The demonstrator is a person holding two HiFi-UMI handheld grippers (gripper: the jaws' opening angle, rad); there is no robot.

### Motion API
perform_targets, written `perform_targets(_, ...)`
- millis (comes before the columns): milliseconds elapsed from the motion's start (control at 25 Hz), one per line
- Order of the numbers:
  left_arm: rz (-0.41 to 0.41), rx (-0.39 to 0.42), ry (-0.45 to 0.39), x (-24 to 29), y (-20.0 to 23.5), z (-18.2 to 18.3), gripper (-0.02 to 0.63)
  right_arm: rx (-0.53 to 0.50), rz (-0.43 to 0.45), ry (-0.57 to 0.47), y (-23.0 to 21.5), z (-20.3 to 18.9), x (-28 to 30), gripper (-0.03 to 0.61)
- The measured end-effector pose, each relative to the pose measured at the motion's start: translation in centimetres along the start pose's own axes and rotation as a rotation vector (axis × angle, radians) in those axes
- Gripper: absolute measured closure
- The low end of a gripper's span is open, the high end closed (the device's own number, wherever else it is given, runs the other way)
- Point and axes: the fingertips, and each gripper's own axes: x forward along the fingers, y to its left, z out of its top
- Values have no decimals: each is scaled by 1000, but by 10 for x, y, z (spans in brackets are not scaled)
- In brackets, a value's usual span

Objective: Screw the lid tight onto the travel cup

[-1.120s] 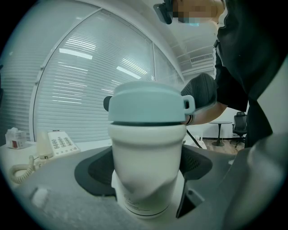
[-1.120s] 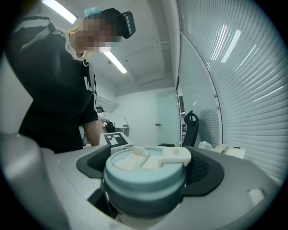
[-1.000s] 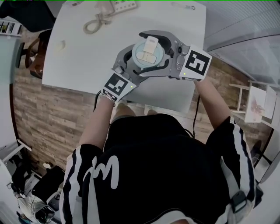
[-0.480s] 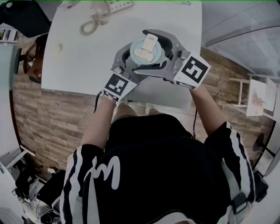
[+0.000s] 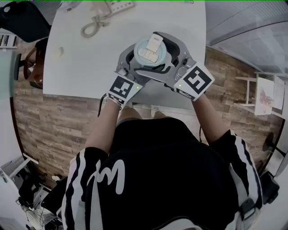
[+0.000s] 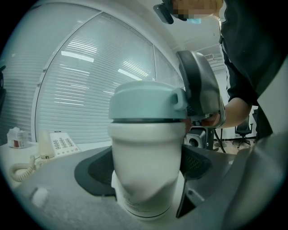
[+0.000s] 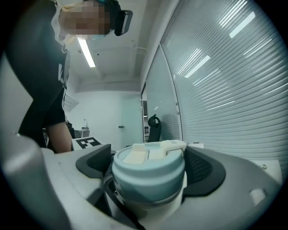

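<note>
A white travel cup [image 6: 146, 166] with a pale blue lid [image 5: 150, 51] stands upright near the front edge of the white table [image 5: 85, 67]. My left gripper [image 6: 146, 164] is shut on the cup's body, its dark pads [image 6: 96, 168] pressed against both sides below the lid. From the right, my right gripper [image 7: 148, 170] is shut on the lid [image 7: 148, 173], with a pad [image 7: 204, 170] on each side of its rim. The lid's cream flip tab [image 7: 173, 145] faces up. In the head view the right jaws hide most of the left ones.
At the table's far left lies a desk phone [image 5: 119, 5] with a coiled cord [image 5: 92, 24]. A small pale object [image 5: 57, 53] rests near the left edge. The table's front edge [image 5: 148, 101] runs just behind both marker cubes, with wooden floor [image 5: 49, 121] below.
My right gripper has swung round the cup, its marker cube moving down toward the person. The left gripper and the cup have stayed in place.
</note>
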Motion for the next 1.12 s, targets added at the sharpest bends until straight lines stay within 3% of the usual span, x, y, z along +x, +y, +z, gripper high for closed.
perform_targets(760,8,5,-11,0,-1,2,185,36,-283,-31,-4,15,0,92)
perform_targets(960,7,10,-10,0,-1,2,185,12,-354,46,-5,1,-5,92)
perform_targets(1120,8,5,-8,0,-1,2,186,26,-398,-19,-6,13,-1,92)
